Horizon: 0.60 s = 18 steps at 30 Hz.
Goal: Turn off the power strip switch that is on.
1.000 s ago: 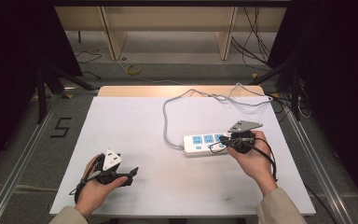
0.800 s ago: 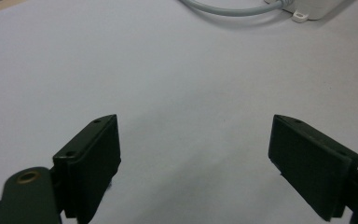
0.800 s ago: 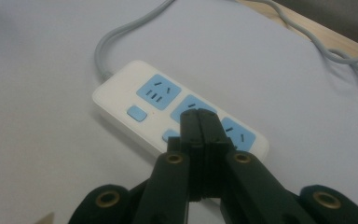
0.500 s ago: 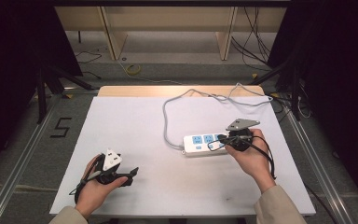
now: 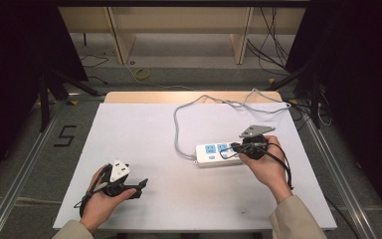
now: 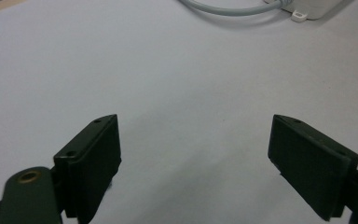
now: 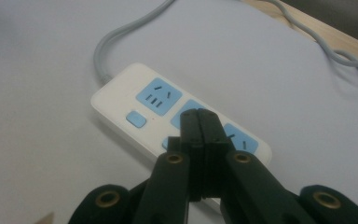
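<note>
Right gripper (image 5: 235, 147) over the strip (image 5: 218, 154), jaws pressed flat together with nothing between them, tips above the middle blue socket in the right gripper view (image 7: 198, 122)

Strip (image 7: 177, 126) flat on the white bench (image 5: 144, 134), directly beneath and ahead of the closed jaws; one blue socket (image 7: 158, 97) and a small blue switch (image 7: 136, 119) just beyond the tips, another blue socket just to the right of them. Whether the tips touch the strip's face: cannot tell, too close to separate

Grey cord (image 7: 121, 37) leaving the strip's far end, curving away ahead of the jaws, then looping toward the bench's back edge (image 5: 219, 102) in the high view

Right hand (image 5: 264, 167) wrapped round the gripper body, grey three-cornered plate on top, black cable trailing past the wrist

Left gripper (image 5: 140, 185) near the front left of the bench, well apart from the strip, held in the left hand (image 5: 102, 196). Jaws wide apart in the left gripper view (image 6: 196, 156), bare white bench between them, gripping nothing. Strip's corner (image 6: 307, 7) and a bend of cord (image 6: 228, 9) far ahead of those open jaws, at the top edge

Beyond the bench: grey floor, wooden frame legs (image 5: 119, 35), loose cables, a "5" marked on the floor (image 5: 65, 135) off to the left
</note>
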Tool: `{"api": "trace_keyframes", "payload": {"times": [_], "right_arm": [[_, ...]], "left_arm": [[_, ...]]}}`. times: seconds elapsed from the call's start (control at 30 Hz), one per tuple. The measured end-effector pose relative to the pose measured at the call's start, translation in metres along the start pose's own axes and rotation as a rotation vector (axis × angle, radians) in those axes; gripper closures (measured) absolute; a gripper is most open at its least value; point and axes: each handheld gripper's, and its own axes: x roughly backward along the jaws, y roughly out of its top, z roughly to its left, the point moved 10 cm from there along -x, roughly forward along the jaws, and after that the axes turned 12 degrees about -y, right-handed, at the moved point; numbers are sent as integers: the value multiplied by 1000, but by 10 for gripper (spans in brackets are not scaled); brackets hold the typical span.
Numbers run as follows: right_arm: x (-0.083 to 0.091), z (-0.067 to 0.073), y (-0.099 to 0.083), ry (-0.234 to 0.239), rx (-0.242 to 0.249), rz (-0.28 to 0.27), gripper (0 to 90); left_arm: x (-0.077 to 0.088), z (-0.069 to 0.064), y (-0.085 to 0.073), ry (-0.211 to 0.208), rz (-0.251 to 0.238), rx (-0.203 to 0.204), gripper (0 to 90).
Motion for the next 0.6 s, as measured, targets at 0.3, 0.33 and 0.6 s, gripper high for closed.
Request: {"api": "trace_keyframes", "payload": {"times": [0.3,0.33,0.6], "right_arm": [[-2,1,2,4,3,5,900],[-2,1,2,5,5,6,900],[-4,2,4,9,9,9,900]], "left_arm": [[0,-1,0,-3,1,-1,170],[0,-1,0,-3,0,1,170],[-1,-1,0,-2,0,-1,170]]}}
